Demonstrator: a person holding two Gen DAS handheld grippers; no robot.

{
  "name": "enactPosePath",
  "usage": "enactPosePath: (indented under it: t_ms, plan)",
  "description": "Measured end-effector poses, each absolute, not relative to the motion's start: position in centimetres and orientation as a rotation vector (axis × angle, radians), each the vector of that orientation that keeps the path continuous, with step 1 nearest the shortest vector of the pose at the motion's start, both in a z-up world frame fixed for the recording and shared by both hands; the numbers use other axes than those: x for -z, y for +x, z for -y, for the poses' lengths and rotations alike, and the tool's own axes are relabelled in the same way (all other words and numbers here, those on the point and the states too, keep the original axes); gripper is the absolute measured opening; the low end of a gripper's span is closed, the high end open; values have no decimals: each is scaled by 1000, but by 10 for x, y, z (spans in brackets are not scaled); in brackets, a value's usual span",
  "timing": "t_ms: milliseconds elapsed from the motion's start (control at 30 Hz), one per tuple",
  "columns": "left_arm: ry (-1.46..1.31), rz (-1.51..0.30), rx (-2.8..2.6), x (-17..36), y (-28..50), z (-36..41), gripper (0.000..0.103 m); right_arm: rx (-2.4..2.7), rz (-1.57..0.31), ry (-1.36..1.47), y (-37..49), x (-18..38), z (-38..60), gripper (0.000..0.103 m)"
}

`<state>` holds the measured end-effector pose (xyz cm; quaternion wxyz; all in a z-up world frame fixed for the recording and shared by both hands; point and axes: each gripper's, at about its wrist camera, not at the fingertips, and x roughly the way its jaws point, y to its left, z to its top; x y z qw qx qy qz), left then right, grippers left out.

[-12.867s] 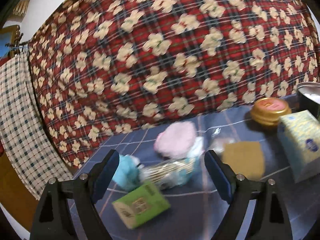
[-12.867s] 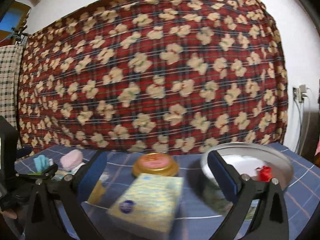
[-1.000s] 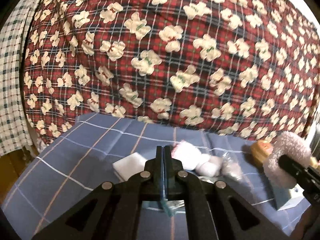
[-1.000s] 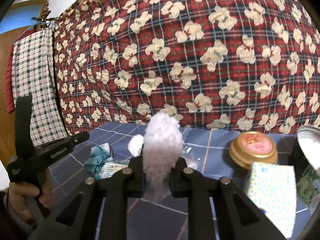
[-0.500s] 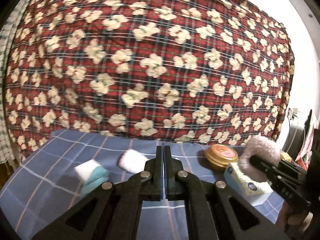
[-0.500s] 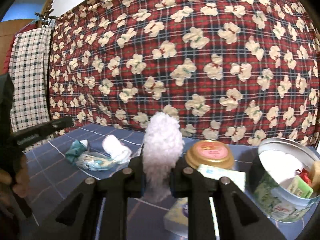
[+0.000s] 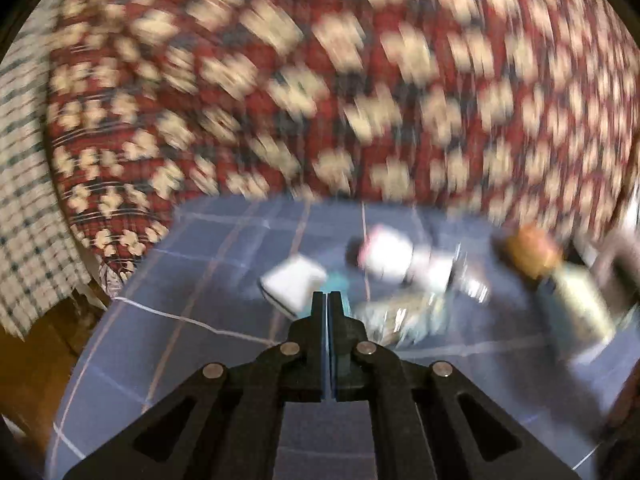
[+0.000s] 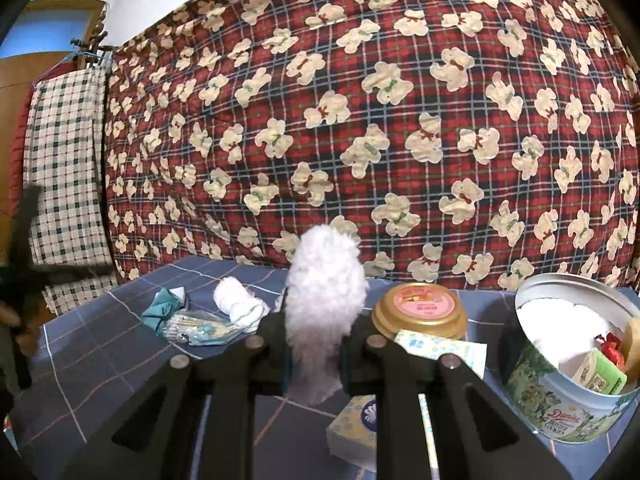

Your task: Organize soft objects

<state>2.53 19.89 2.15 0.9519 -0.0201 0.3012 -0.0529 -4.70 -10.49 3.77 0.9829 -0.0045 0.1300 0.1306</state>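
Note:
My right gripper (image 8: 316, 354) is shut on a fluffy pale pink puff (image 8: 326, 296) and holds it upright above the blue checked tablecloth (image 8: 112, 360). An open round cookie tin (image 8: 568, 364) with a few items inside stands at the right. A rolled white towel (image 8: 240, 306), a teal cloth (image 8: 160, 308) and a clear bag of cotton swabs (image 8: 200, 328) lie at the left. My left gripper (image 7: 327, 300) is shut and empty; its view is motion-blurred, with a white block (image 7: 292, 284) and the white towel (image 7: 386, 258) ahead.
A gold-lidded jar (image 8: 420, 310) and a patterned tissue pack (image 8: 404, 400) sit between my right gripper and the tin. A red plaid quilt with bears (image 8: 360, 120) hangs behind the table. A checked cloth (image 8: 64, 168) hangs at the left.
My left gripper has swung back left and down toward the table, blurring its view. My right gripper, still holding the puff, has shifted slightly right, so the tin shows more fully.

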Motion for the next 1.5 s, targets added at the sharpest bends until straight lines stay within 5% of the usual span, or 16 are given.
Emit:
enactPosePath:
  t_ms: [133, 500, 533, 567, 633, 1300, 1367, 1500]
  plan:
    - [139, -779, 118, 13, 56, -175, 2, -253, -269, 5, -45, -37, 108, 17]
    - [68, -792, 223, 21, 64, -182, 4, -263, -293, 25, -41, -35, 110, 19]
    - [57, -792, 239, 22, 65, -183, 17, -262, -293, 24, -41, -35, 110, 19]
    - [48, -796, 244, 22, 67, -184, 53, -260, -293, 21, -41, -35, 109, 19]
    - [18, -810, 245, 24, 70, -185, 95, -262, -293, 18, -42, -35, 109, 19]
    - [4, -903, 171, 47, 80, -200, 93, -259, -304, 22, -40, -35, 109, 19]
    - [-30, -906, 198, 48, 81, -201, 65, -260, -302, 23, -39, -35, 110, 19]
    - [-40, -896, 236, 44, 77, -200, 40, -260, -304, 23, -39, -35, 110, 19]
